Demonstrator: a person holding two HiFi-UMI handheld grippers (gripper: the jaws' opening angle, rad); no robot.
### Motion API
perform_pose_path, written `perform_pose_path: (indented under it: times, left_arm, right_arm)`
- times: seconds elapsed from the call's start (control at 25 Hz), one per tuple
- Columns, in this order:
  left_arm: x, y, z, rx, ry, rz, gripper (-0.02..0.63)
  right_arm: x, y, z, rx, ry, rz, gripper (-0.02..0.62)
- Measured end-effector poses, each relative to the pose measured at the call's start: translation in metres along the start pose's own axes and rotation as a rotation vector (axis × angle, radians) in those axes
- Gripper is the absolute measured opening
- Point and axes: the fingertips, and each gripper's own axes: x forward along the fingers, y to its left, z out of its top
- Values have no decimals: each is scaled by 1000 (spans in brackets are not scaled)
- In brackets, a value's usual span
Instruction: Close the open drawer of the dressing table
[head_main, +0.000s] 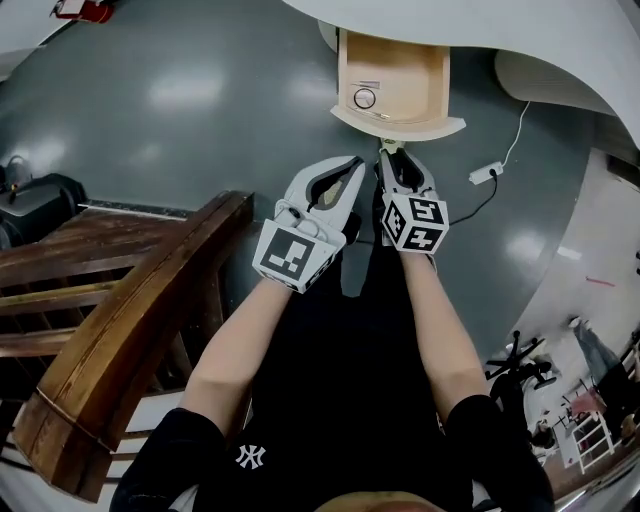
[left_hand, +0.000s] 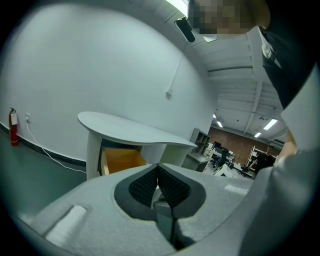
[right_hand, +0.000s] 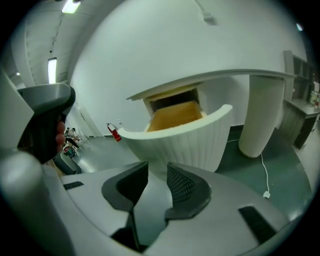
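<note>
The desk (head_main: 480, 25) top covers the back of the drawer (head_main: 392, 85) and runs off the head view's upper edge. A round thing (head_main: 365, 98) inside the drawer is too small to name. In the left gripper view the left gripper (left_hand: 158, 167) hides the drawer's lower part. In the right gripper view the drawer's curved front hides most of its inside.

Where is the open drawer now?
In the head view the drawer sticks out from the dressing table at top centre, just ahead of the right gripper.
</note>
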Motion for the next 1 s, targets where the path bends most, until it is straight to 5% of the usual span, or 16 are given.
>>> perform_pose_path:
  times: [0.48,1.0]
  left_arm:
    - [27,20,-69,-45,15,36,11]
    - [50,41,-61,-75,-19,70,11]
  right_arm:
    - [58,-37,-40,34,3,-42,151]
    - [78,-39,-12,35,-35,-2,115]
